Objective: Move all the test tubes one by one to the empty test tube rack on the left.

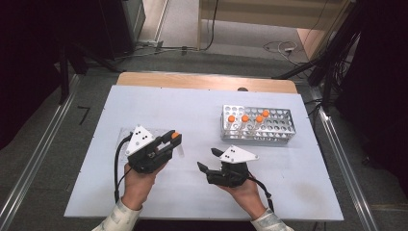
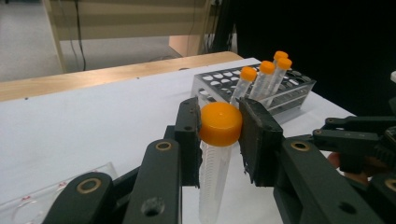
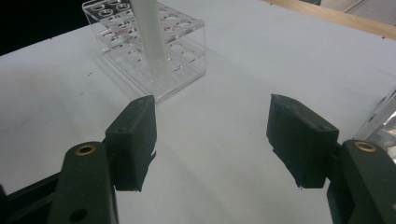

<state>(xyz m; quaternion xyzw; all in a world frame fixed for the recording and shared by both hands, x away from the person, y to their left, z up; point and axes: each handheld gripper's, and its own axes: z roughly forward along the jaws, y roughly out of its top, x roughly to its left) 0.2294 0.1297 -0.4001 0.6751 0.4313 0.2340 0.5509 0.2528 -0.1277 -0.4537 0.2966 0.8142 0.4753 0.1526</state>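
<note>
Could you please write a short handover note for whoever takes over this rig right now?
Left hand-held gripper: shut on an orange-capped tube, gripped at the cap, body hanging down above the white table.
Right hand-held gripper: open, holding nothing, low over the table.
Tube rack: on the table's far right, four orange-capped tubes standing in it, many holes free.
Done: four tubes racked, a fifth picked up.
Left: probably carry the held tube to a free hole and lower it in.
</note>
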